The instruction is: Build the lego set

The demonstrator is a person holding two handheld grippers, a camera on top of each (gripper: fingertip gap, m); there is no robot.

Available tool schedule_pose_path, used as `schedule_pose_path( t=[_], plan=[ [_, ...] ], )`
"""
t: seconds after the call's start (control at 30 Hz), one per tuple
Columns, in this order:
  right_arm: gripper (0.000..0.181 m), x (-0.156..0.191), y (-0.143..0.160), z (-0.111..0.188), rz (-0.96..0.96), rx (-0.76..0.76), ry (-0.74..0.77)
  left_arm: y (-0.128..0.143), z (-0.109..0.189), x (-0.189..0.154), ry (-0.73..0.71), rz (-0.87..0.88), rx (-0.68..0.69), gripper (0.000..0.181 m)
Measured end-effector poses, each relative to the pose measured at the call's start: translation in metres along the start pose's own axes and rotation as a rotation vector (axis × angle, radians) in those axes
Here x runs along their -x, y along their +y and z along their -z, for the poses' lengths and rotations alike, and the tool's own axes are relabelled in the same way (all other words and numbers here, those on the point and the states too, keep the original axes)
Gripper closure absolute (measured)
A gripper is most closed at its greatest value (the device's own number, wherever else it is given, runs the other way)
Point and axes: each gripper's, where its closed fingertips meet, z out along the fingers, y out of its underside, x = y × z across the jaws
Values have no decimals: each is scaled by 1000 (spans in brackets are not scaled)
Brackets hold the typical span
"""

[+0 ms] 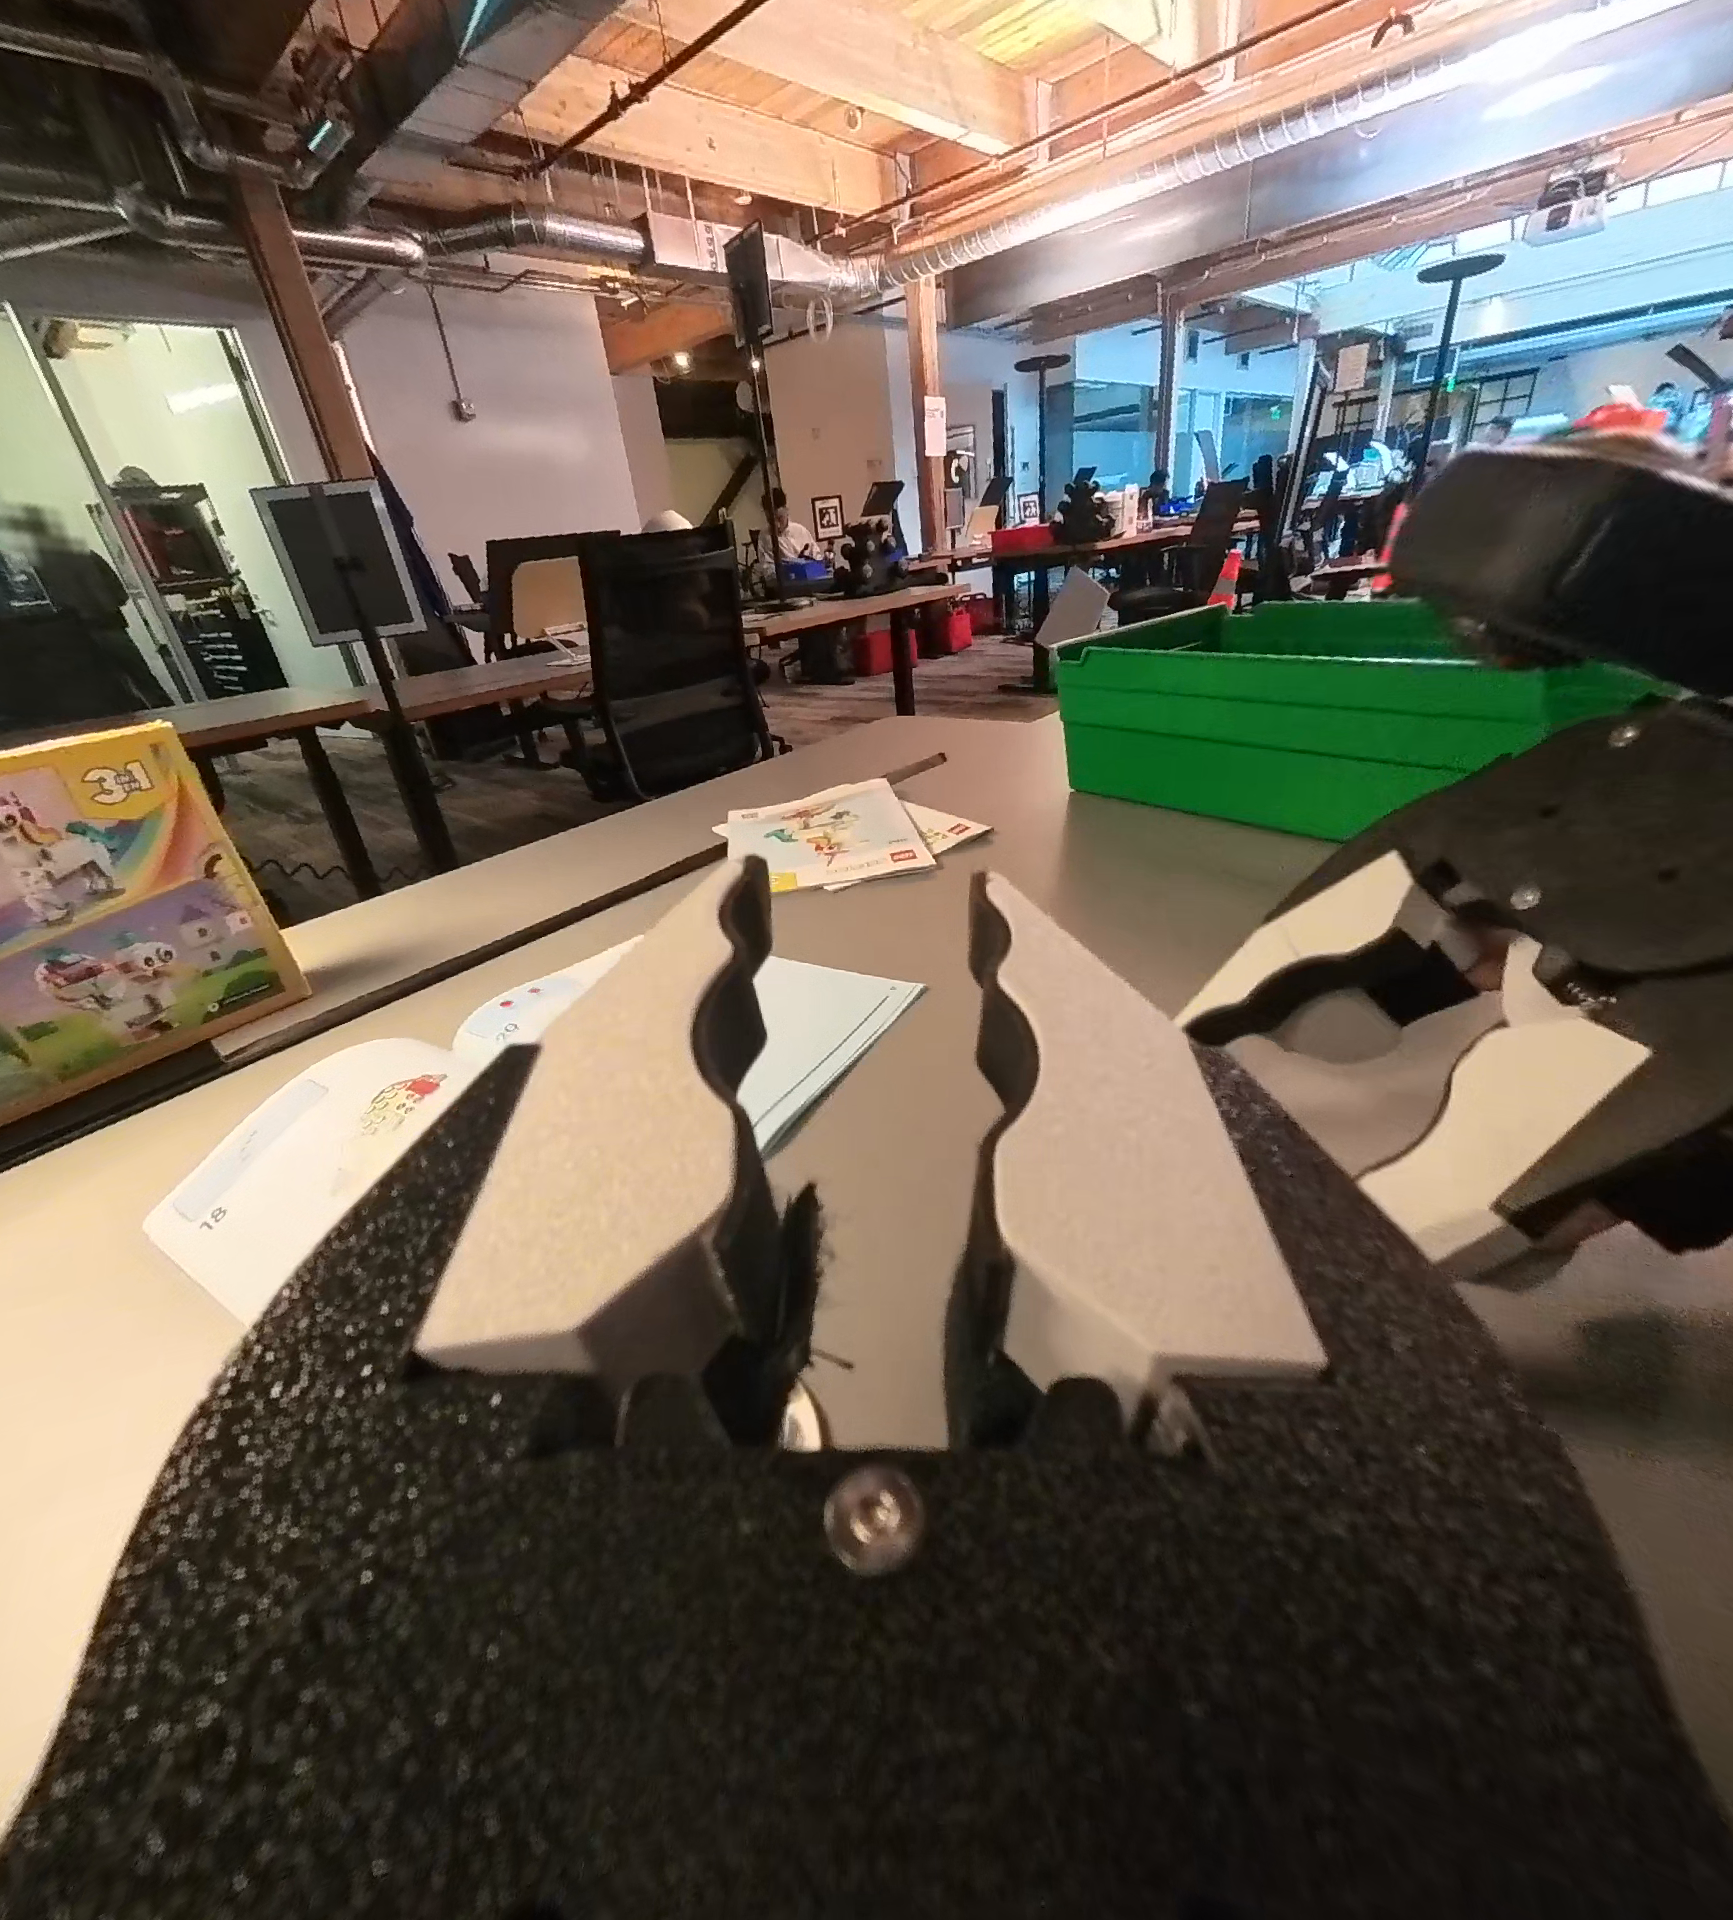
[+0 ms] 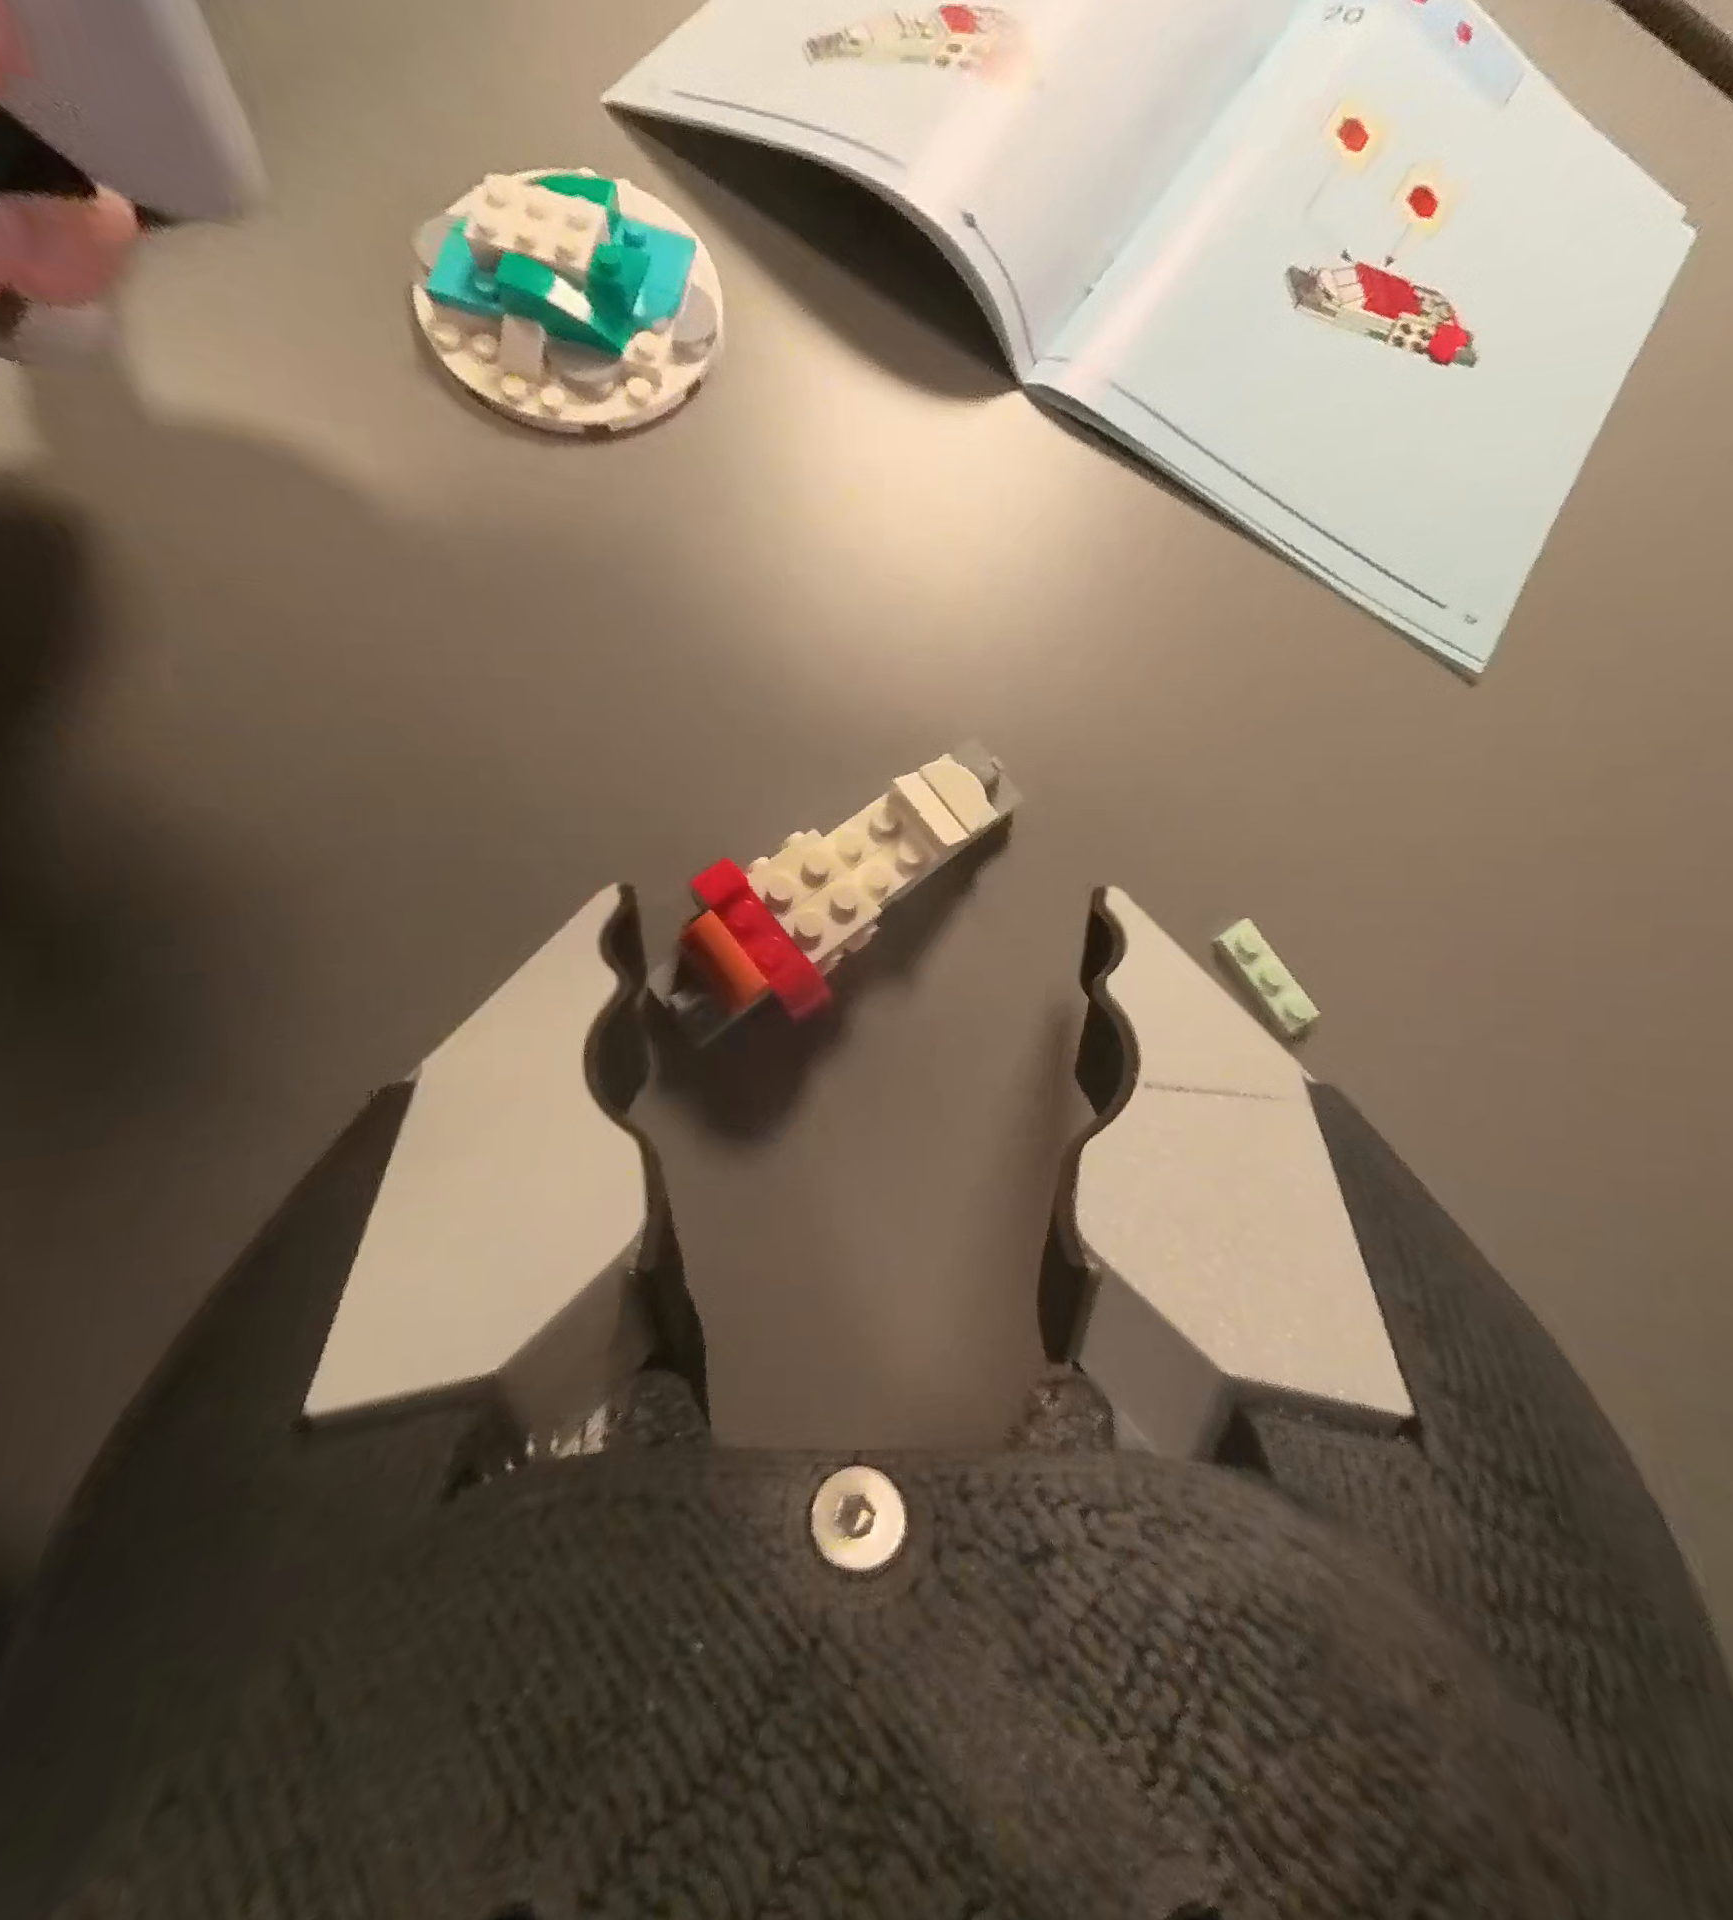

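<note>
In the right wrist view a small white, red and orange lego build (image 2: 831, 894) lies on the grey table, just ahead of my open, empty right gripper (image 2: 857, 904) and close to its left fingertip. A pale green plate (image 2: 1267, 977) lies beside the right fingertip. A round white base with teal bricks (image 2: 566, 296) sits farther off at the left. An open instruction booklet (image 2: 1257, 291) lies at the top right. My left gripper (image 1: 872, 894) is open and empty, held above the table; the booklet (image 1: 342, 1122) lies under it. The right gripper (image 1: 1340, 1049) shows at its right.
The lego box (image 1: 62, 935) stands at the left table edge. More leaflets (image 1: 841, 836) lie ahead, and a green bin (image 1: 1309, 717) stands at the back right. A hand on the left gripper (image 2: 31, 208) shows blurred at the top left of the right wrist view. Across from one pair of fingers to the other is roughly 15 centimeters. My right gripper's tips are some 5 centimeters from the pale green plate (image 2: 1267, 977).
</note>
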Motion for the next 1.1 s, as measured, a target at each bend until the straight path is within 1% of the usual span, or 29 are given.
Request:
schedule_pose_path(
  t=[0.03, 0.2, 0.27, 0.37, 0.43, 0.73, 0.87, 0.93, 1.0, 1.1],
  plan=[
    [99, -3, 2, 1, 8, 12, 13, 1, 0, 0, -1, -3, 4, 145],
    [107, -34, 13, 11, 37, 66, 96, -1, 1, 1, -4, -10, 1, 146],
    [111, -40, 15, 13, 51, 65, 91, -2, 1, 1, -4, -13, 0, 147],
    [116, -27, 11, 10, 88, 46, -32, -1, 1, 2, -6, -17, 4, 148],
    [120, -19, 6, 7, 102, 32, -84, 1, 1, 2, -6, -14, 11, 148],
    [151, -13, 3, -3, 104, 73, -150, 8, 2, 1, -4, -74, 54, 148],
    [152, -12, 0, -3, 155, 72, -199, 12, 3, 1, 9, -110, 82, 148],
    [152, -8, -9, 0, 200, 36, -257, 14, 3, -5, 59, -124, 90, 144],
    [152, -7, -22, 6, 243, -15, -314, 18, 5, -17, 158, -119, 105, 137],
    [153, -4, -39, 17, 324, -74, -403, 31, 7, -34, 303, -52, 161, 120]
  ],
)
